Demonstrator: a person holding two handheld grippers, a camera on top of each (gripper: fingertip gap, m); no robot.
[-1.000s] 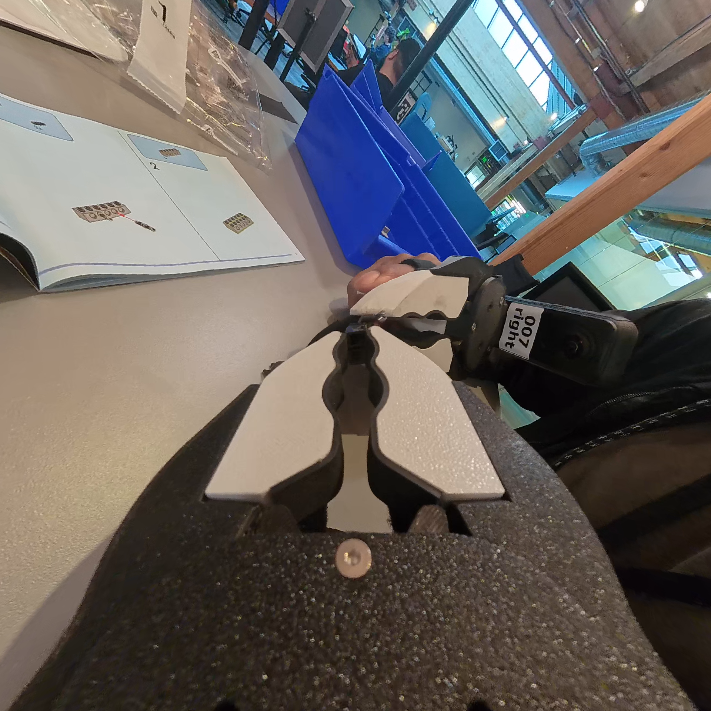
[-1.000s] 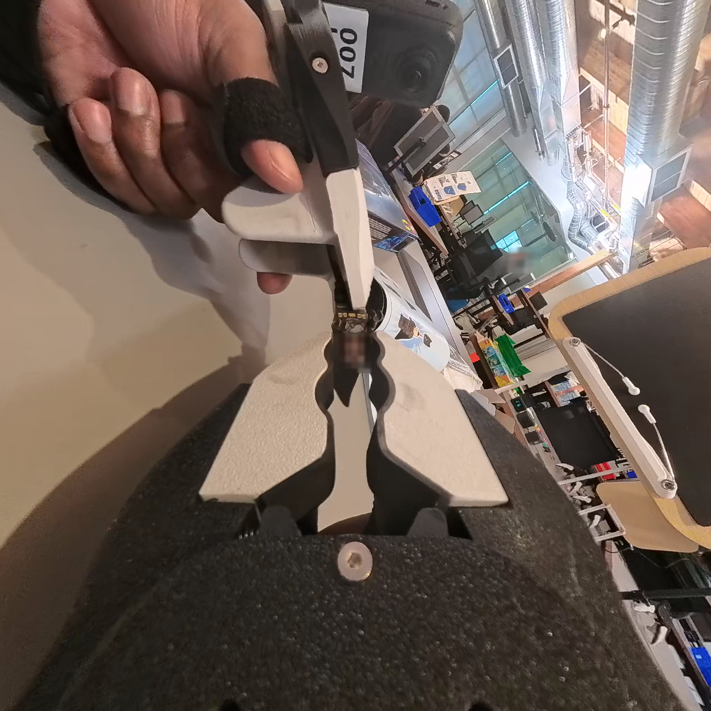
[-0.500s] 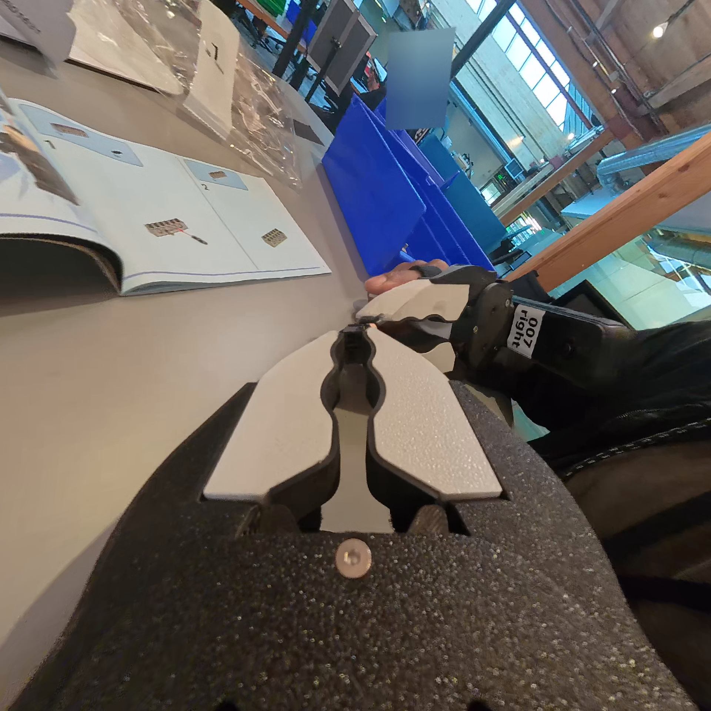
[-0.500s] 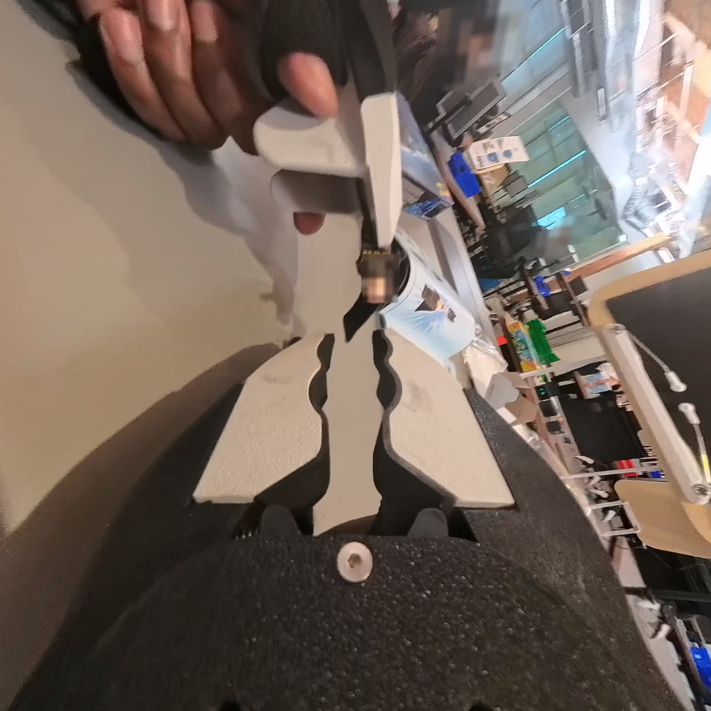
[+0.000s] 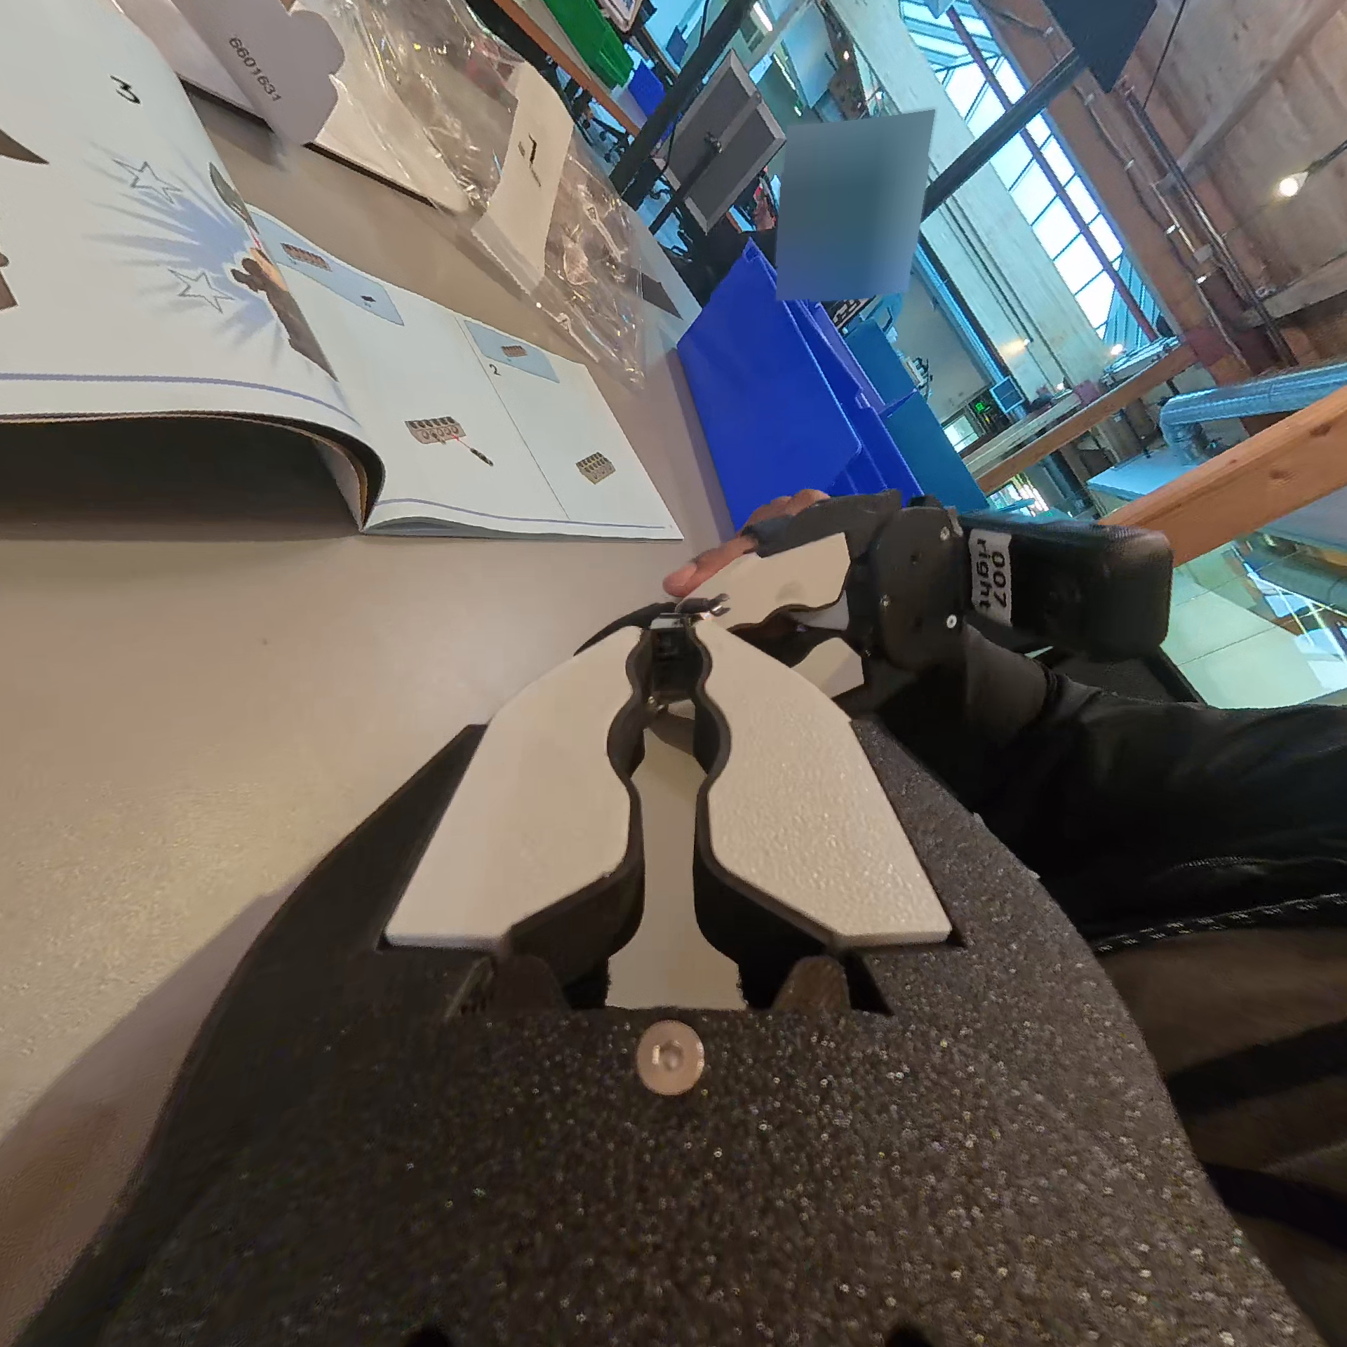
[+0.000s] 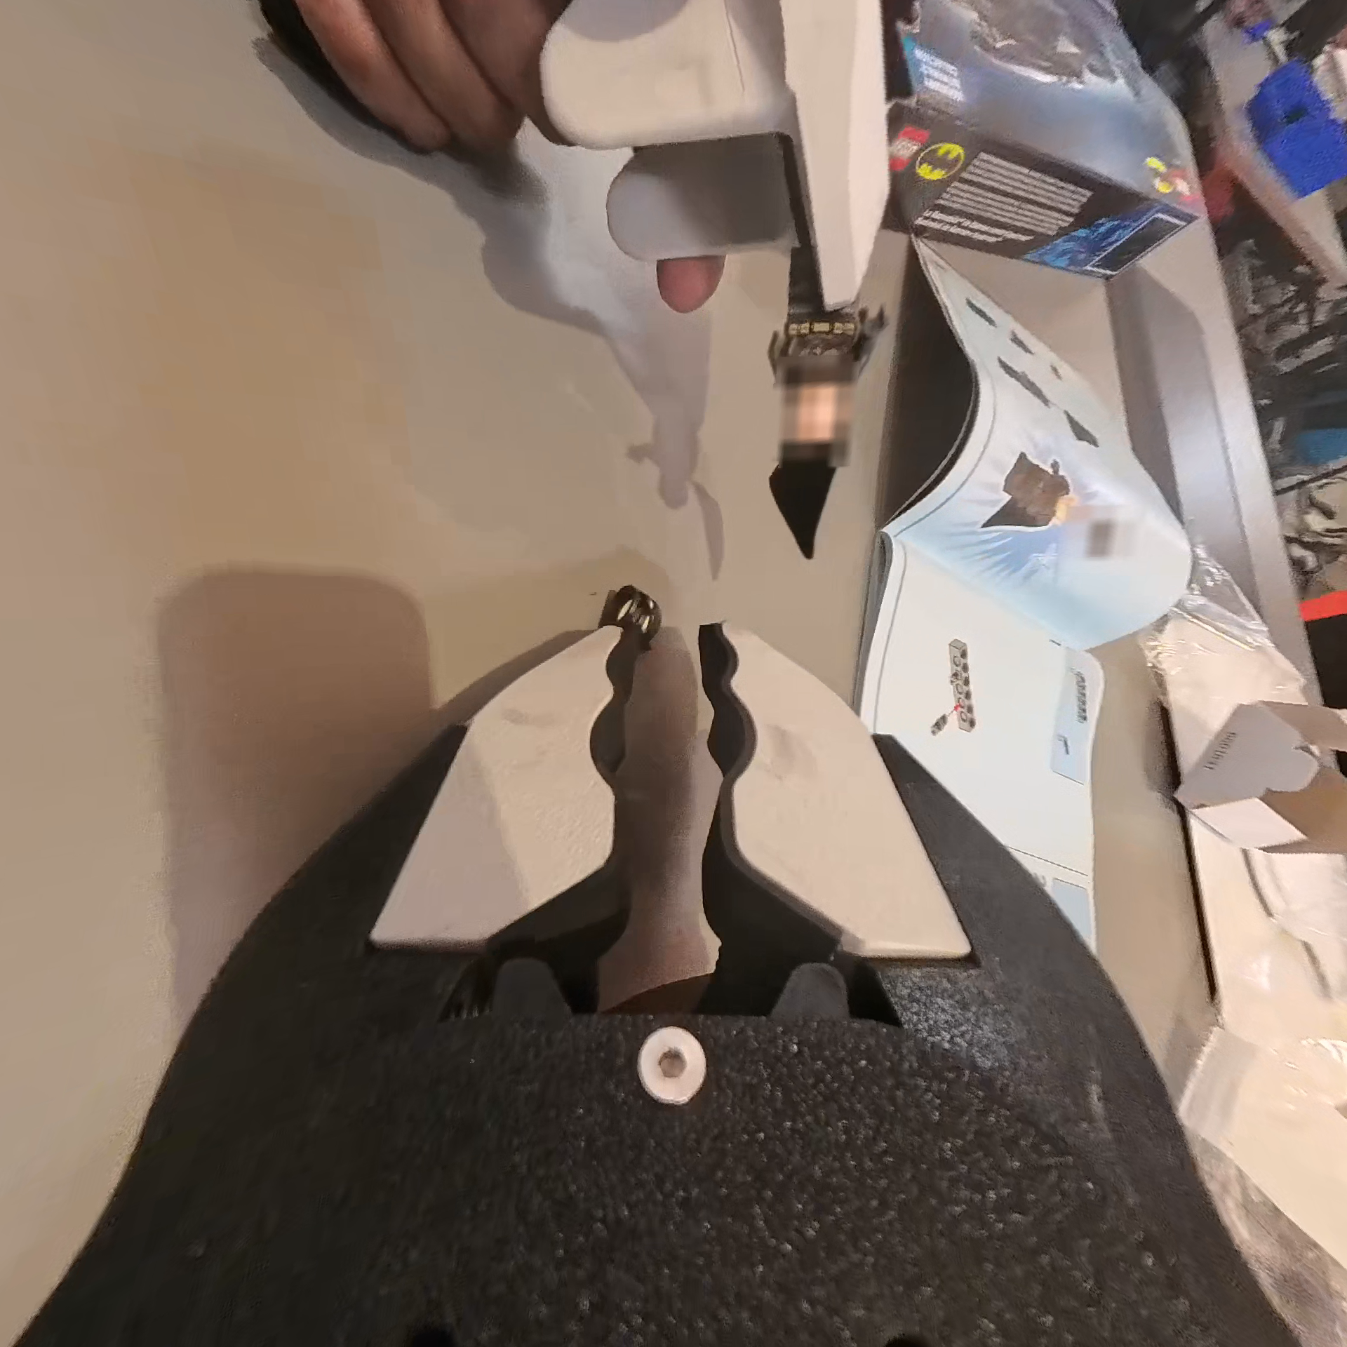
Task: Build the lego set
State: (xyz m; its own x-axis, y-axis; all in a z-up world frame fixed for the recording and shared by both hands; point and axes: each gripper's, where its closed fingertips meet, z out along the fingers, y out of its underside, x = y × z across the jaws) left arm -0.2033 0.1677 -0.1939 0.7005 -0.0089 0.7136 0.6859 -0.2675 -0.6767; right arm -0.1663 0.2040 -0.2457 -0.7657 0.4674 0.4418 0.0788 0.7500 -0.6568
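My left gripper (image 5: 669, 634) is shut on a small black toy figure (image 5: 667, 667). In the right wrist view the left gripper (image 6: 831, 295) comes in from the top, and the figure (image 6: 802, 496) hangs from its tips with a black pointed end down, above the table (image 6: 291, 364). My right gripper (image 6: 667, 634) is open, low over the table and short of the figure. A tiny black piece with pale spots (image 6: 633, 619) sits at its left fingertip, not between the pads. The right gripper (image 5: 732, 608) also shows in the left wrist view, just beyond my left fingertips.
An open instruction booklet (image 5: 474, 408) lies on the table; it also shows in the right wrist view (image 6: 1020, 583). A dark toy box (image 6: 1020, 182) stands behind it. Blue bins (image 5: 787, 408), clear plastic bags (image 5: 583, 219) and a small white carton (image 6: 1254, 787) lie around. Across from one pair of fingers to the other is roughly 8 cm. Left tips and right tips are each some 25 cm from the small white carton (image 6: 1254, 787). My left wrist view (image 5: 321, 78) looks at it from another angle.
My right gripper was closed around the figure's pointed end, then opened and drew back from it. The left gripper kept its hold and now carries the figure farther off.
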